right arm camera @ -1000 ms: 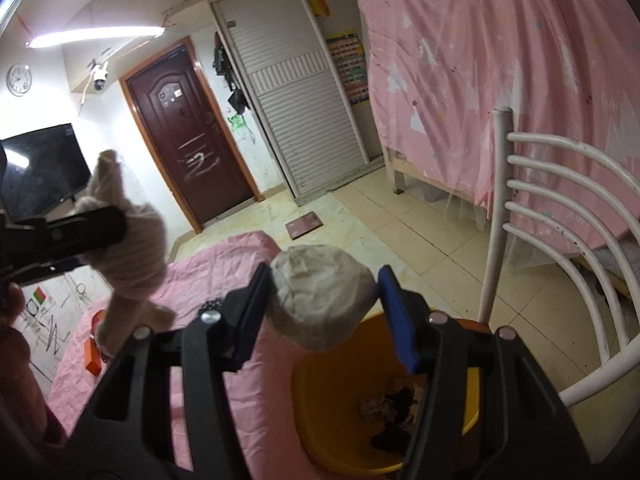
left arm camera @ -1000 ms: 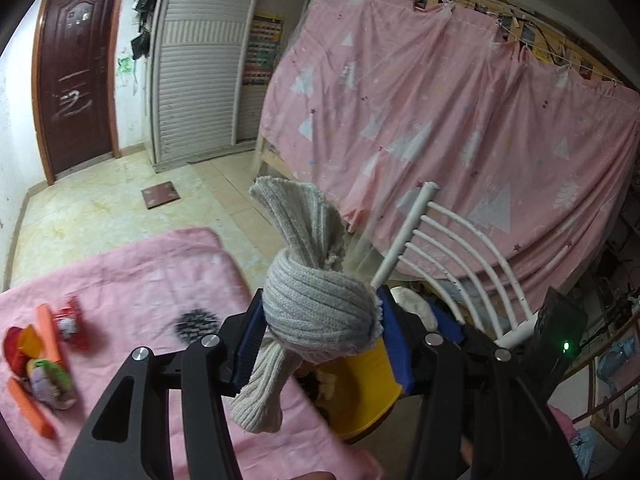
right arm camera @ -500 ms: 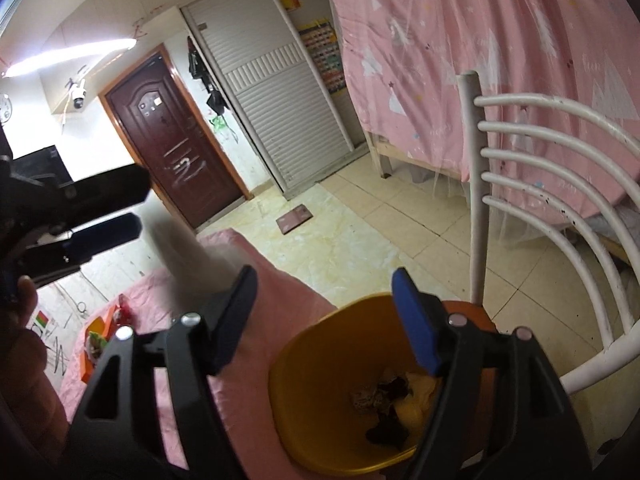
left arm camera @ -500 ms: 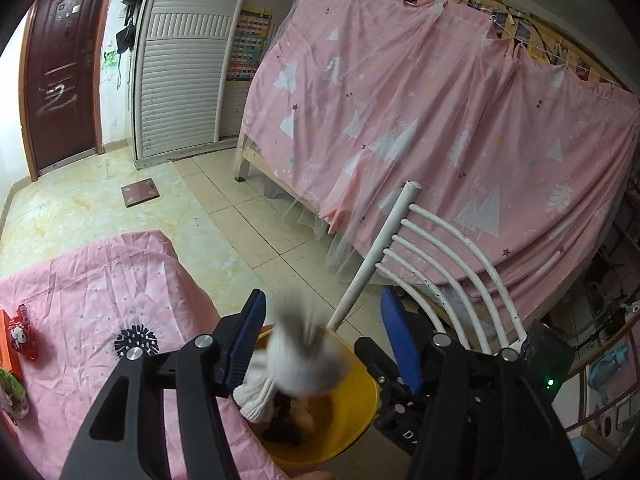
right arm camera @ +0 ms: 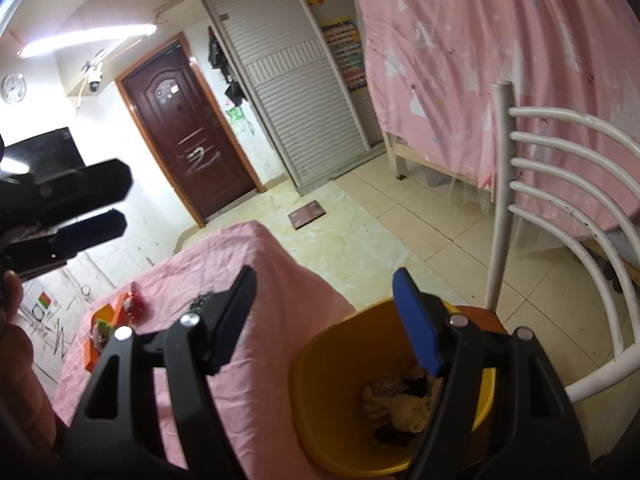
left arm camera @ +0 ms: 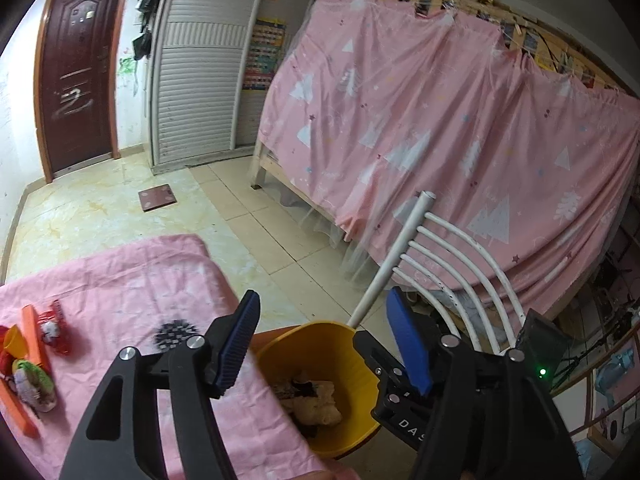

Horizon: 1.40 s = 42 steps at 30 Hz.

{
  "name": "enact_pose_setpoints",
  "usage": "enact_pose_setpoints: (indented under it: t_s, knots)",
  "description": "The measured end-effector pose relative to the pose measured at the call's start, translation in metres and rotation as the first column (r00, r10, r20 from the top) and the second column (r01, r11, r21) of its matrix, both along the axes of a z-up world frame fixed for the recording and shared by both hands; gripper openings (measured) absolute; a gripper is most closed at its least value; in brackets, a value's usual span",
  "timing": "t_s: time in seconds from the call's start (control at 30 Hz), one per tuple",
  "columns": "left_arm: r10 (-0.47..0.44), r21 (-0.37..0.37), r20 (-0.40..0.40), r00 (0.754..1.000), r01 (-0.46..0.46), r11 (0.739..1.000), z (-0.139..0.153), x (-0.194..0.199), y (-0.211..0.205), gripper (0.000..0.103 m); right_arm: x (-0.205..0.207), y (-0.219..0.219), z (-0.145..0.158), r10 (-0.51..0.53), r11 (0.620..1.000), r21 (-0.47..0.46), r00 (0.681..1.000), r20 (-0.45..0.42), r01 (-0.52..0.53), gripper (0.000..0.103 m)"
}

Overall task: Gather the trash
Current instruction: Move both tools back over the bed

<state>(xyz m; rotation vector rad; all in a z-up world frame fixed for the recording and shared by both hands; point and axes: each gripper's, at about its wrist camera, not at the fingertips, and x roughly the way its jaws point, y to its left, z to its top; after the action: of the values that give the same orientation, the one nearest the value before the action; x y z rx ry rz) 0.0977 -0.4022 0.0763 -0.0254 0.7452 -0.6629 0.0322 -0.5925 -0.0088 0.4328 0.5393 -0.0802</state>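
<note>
Left wrist view: my left tool (left arm camera: pixel 322 330) hangs above the yellow bin (left arm camera: pixel 320 384), its blue-padded jaws spreading wider at this moment with nothing between them. My right tool (right arm camera: pixel 324 314), seen in the right wrist view, is likewise parted and empty, directly over the same bin. I refer to the pink-covered table as the surface (left arm camera: pixel 120 280); the bin stands just beside its near edge, in front of a white chair (left arm camera: pixel 452 268).

Task object: the trash. Part of it already lies at the bottom of the bin, a heap of pale crumpled pieces (left arm camera: pixel 316 402) mixed with darker scraps, also visible between the right tool's fingers in the right wrist view.

Remaining items: at the far left of the surface I see a cluster of small things, namely a red wrapper (left arm camera: pixel 54 328), orange pieces (left arm camera: pixel 32 334) and a green-and-white packet (left arm camera: pixel 32 384). Whether every one of these counts as trash I cannot tell from here.

Progress, as I judge it: some items are deposited and both tools are free, so the collecting is partly complete. What is left is that cluster on the surface, well apart from the bin, and each piece would need a reach across the cloth and a carry to the bin.
</note>
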Motion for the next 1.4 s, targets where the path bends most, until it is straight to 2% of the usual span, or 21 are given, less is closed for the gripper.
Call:
enact_pose_setpoints:
  t_s: [0.2,0.57,0.67,0.8,0.97,1.23,1.4]
  knots:
    - [0.058,0.017,0.051,0.997,-0.059,0.998,0.009,-0.003,0.051,0.06,0.01,0.04,0.01,0.087,0.995,-0.049,0.996,0.004,-0.086,0.069]
    - [0.169,0.048,0.081,0.982,-0.173,0.984,0.013,0.009,0.145,0.061,0.029,0.115,0.018,0.24,0.967,-0.08,0.971,-0.016,-0.241,0.07]
    - [0.206,0.063,0.087,0.975,-0.212,0.975,0.012,0.016,0.173,0.063,0.036,0.134,0.017,0.272,0.958,-0.089,0.962,-0.032,-0.274,0.077]
    - [0.268,0.09,0.101,0.958,-0.277,0.957,0.009,0.029,0.215,0.065,0.046,0.165,0.015,0.327,0.939,-0.097,0.943,-0.052,-0.331,0.077]
    - [0.289,0.15,0.131,0.948,-0.307,0.94,-0.001,0.041,0.255,0.067,0.056,0.202,0.016,0.391,0.909,-0.12,0.917,-0.081,-0.399,0.078]
    - [0.332,0.189,0.076,0.94,-0.34,0.921,-0.025,0.068,0.314,0.067,0.071,0.252,0.016,0.462,0.866,-0.15,0.878,-0.124,-0.477,0.082]
    - [0.348,0.211,0.029,0.937,-0.346,0.914,-0.044,0.083,0.336,0.068,0.081,0.28,0.01,0.488,0.845,-0.159,0.858,-0.159,-0.51,0.085]
